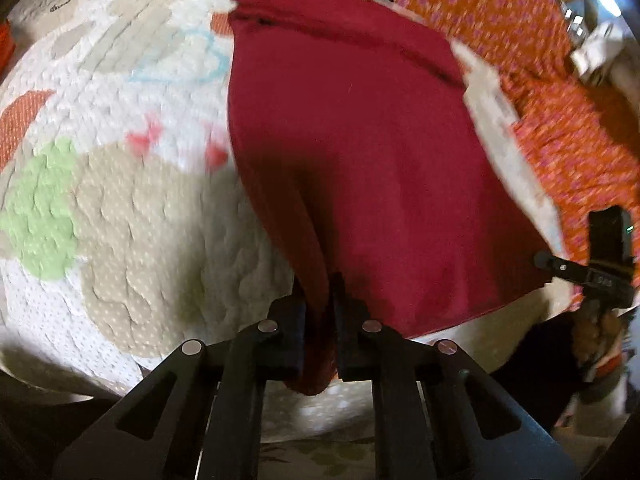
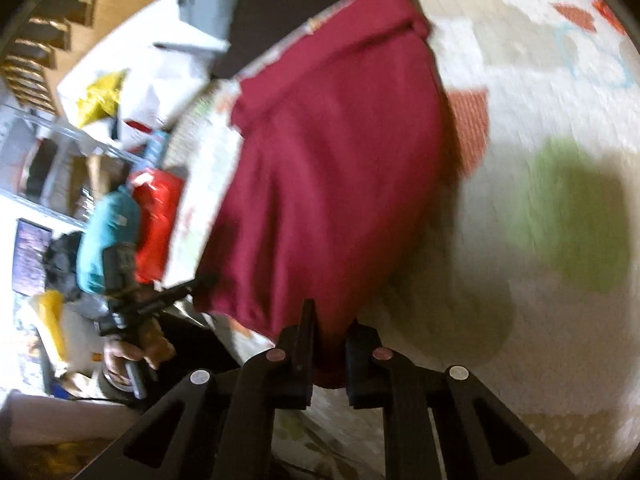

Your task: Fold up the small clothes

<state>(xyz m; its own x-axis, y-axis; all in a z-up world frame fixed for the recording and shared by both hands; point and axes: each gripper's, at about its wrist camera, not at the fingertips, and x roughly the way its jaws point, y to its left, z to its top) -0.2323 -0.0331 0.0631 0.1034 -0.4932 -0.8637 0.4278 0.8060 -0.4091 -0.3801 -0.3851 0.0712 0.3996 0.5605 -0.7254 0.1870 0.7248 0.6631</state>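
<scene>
A dark red garment (image 1: 352, 152) lies on a patterned quilt (image 1: 120, 208), its near edge lifted. My left gripper (image 1: 320, 292) is shut on a bunched near corner of it. In the right wrist view my right gripper (image 2: 330, 328) is shut on another near corner of the same red garment (image 2: 332, 168), which stretches away over the quilt (image 2: 540, 320). The right gripper (image 1: 592, 272) also shows at the right edge of the left wrist view, and the left gripper (image 2: 160, 304) shows at lower left of the right wrist view, held in a hand.
An orange floral cloth (image 1: 540, 80) lies beyond the garment on the right. In the right wrist view, clutter stands past the bed's left edge: a red bag (image 2: 156, 224), a teal item (image 2: 104, 236), yellow bags (image 2: 100, 96) and shelves.
</scene>
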